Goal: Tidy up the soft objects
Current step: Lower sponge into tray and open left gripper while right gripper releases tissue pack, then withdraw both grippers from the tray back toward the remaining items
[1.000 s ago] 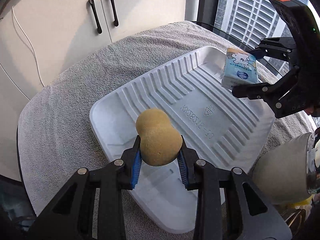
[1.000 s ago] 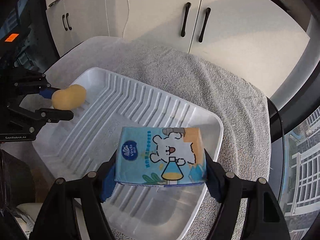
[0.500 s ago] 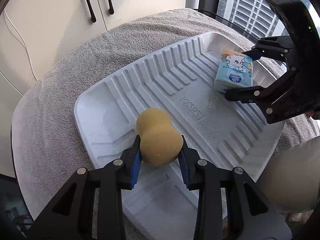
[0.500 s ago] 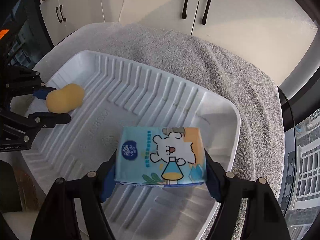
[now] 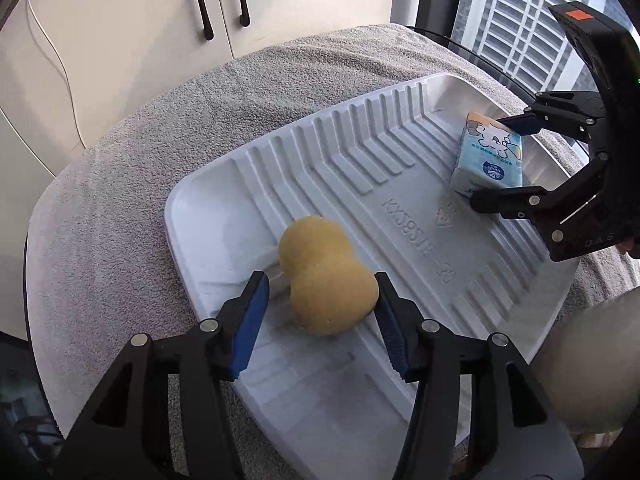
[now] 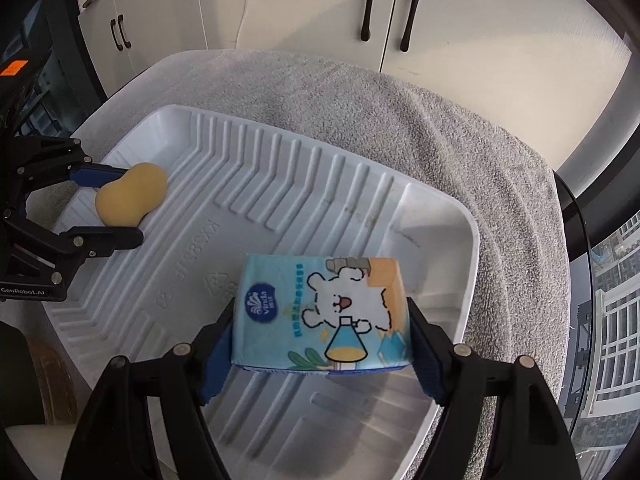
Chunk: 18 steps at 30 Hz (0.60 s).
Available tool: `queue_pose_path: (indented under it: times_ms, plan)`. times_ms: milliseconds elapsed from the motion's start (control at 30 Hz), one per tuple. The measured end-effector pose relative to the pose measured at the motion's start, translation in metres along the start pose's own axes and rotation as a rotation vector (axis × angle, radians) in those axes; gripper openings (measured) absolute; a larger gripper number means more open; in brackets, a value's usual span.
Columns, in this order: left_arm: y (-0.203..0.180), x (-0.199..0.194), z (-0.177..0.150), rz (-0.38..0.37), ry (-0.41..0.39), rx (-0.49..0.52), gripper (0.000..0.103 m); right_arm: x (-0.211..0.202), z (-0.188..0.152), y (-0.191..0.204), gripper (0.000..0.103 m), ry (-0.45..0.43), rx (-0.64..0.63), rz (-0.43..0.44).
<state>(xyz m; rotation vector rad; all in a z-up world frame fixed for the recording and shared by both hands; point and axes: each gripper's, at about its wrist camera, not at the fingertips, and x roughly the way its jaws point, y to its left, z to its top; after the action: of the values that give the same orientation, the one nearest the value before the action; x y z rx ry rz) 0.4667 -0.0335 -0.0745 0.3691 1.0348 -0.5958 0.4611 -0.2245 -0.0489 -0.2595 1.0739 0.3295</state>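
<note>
though half behind sponge (image 5: 326,276), tray (image 5: 224,216) lettering

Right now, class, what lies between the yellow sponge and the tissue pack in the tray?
Only bare ribbed tray floor with its embossed lettering separates the sponge from the tissue pack; both wrist views show it.

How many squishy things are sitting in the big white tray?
2. The yellow sponge lies at one end of the white tray, between the open left gripper. The tissue pack is at the other end, between the right gripper fingers.
</note>
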Motion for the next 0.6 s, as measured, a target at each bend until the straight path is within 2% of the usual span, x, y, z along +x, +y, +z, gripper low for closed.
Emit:
queue_pose_path:
  times_ms: [67, 333, 433, 500, 600]
  plan:
    - [0.0, -0.002, 0.002, 0.004, -0.01, -0.002, 0.059, -0.001, 0.0, 0.001, 0.079, -0.008, -0.005, 0.0]
    - [0.009, -0.013, 0.001, 0.017, -0.036, -0.031, 0.059, -0.009, -0.002, 0.004, 0.083, -0.038, -0.014, 0.0]
    - [0.013, -0.023, 0.0, 0.01, -0.06, -0.05, 0.062, -0.015, -0.004, 0.002, 0.084, -0.053, 0.005, -0.002]
    - [0.014, -0.028, -0.001, 0.025, -0.074, -0.057, 0.068, -0.017, -0.006, -0.002, 0.084, -0.059, 0.019, -0.003]
    - [0.018, -0.035, -0.003, 0.028, -0.086, -0.076, 0.068, -0.022, -0.009, -0.004, 0.085, -0.07, 0.032, -0.011]
